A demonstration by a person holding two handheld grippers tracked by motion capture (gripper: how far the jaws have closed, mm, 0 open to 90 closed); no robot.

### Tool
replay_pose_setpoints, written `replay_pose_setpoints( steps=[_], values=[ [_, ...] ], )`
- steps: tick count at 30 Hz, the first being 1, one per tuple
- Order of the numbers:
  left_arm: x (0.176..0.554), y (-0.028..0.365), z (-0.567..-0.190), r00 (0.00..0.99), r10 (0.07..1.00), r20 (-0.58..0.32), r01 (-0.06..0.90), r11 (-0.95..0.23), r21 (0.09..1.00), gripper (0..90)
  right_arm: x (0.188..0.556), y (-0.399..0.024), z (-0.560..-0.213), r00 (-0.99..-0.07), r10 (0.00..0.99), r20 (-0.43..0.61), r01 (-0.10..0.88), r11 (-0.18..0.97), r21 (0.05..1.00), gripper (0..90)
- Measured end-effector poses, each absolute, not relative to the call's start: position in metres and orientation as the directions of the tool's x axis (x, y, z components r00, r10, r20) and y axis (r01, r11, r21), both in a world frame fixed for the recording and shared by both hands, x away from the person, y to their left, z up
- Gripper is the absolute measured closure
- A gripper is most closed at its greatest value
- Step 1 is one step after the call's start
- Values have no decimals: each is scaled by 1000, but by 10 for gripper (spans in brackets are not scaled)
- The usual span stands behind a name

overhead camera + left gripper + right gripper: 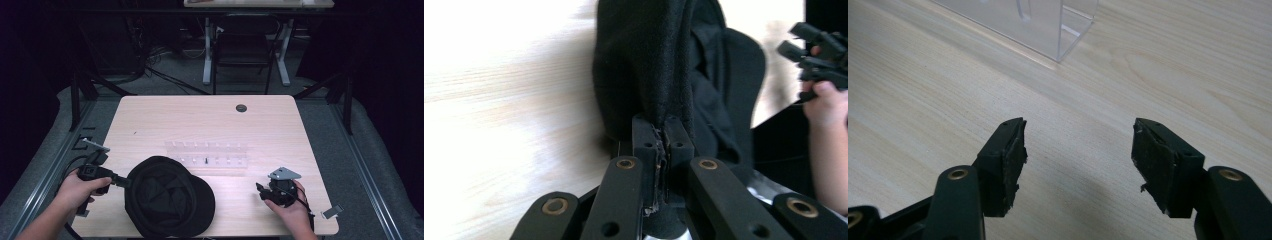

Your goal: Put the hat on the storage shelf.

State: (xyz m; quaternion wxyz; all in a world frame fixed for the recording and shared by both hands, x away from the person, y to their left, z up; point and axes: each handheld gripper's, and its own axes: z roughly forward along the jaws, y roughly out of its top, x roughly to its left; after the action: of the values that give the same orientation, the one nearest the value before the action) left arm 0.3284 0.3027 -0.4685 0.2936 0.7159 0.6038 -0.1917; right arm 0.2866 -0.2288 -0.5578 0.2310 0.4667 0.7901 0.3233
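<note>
A black cap [167,197] lies upside down at the table's front left, brim toward the right. My left gripper [122,181] is shut on the cap's left rim. In the left gripper view the two jaws meet at the gripper's tip [662,135] with the black fabric of the cap [659,65] pinched between them, its edge raised off the wood. My right gripper [260,190] rests near the front right of the table, held in a hand. In the right gripper view its tips [1078,150] stand wide apart over bare wood with nothing between them.
A clear plastic rack [207,155] stands across the middle of the table; its corner [1058,25] shows ahead of the right gripper. A round cable hole [241,108] sits at the far edge. A chair [242,47] and desk legs stand beyond the table.
</note>
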Motion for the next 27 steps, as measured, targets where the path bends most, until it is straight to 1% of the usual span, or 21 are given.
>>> replay_pose_setpoints(
  steps=[4, 12, 21, 27],
  values=[
    [327, 303, -461, 185, 729, -659, 980, -83, 183, 876, 288, -229, -559, -458, 887, -58, 591, 353, 726, 378],
    [326, 305, -449, 168, 719, -675, 982, -65, 176, 876, 289, -229, -560, -457, 888, -51, 593, 346, 727, 377],
    [322, 301, -428, 143, 663, -735, 986, -35, 161, 878, 289, -229, -560, -456, 889, -49, 593, 344, 728, 376],
    [322, 295, -412, 167, 632, -757, 981, -33, 189, 880, 289, -230, -560, -456, 889, -53, 593, 348, 726, 376]
  ],
)
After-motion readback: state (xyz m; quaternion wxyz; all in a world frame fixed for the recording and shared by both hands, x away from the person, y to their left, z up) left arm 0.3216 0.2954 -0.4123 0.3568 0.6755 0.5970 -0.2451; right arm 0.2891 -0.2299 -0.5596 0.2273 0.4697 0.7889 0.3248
